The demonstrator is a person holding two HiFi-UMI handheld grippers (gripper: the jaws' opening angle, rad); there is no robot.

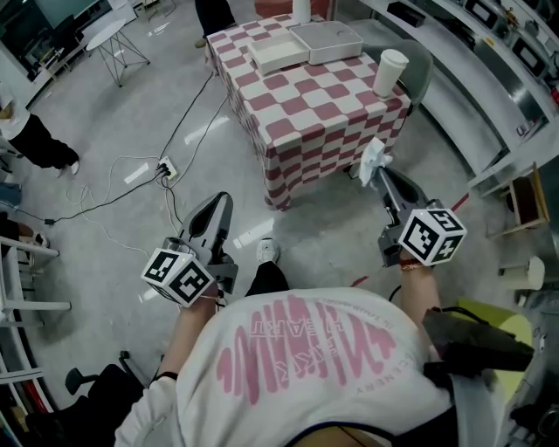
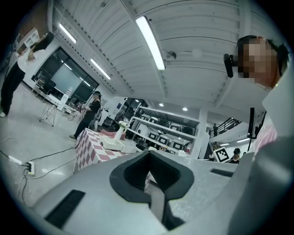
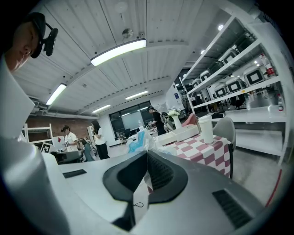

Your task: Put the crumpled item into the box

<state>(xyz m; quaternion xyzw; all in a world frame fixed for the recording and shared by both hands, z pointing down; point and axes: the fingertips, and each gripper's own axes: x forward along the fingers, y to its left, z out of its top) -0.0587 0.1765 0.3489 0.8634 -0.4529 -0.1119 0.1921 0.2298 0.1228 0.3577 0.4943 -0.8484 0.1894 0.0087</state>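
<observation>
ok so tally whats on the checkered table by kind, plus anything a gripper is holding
shallow white square boxes: 2
white lidded cup: 1
white vase: 1
crumpled white-and-blue item, held in the right gripper: 1
total: 5

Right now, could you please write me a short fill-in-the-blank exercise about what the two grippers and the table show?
1. The right gripper is shut on the crumpled item, while the left gripper, its jaws together, holds ___.
2. A white box sits on a table covered in a red-and-white ___ pattern.
3. On the table's corner nearest the right gripper stands a white ___.

Missing words: nothing; checked; cup.
</observation>
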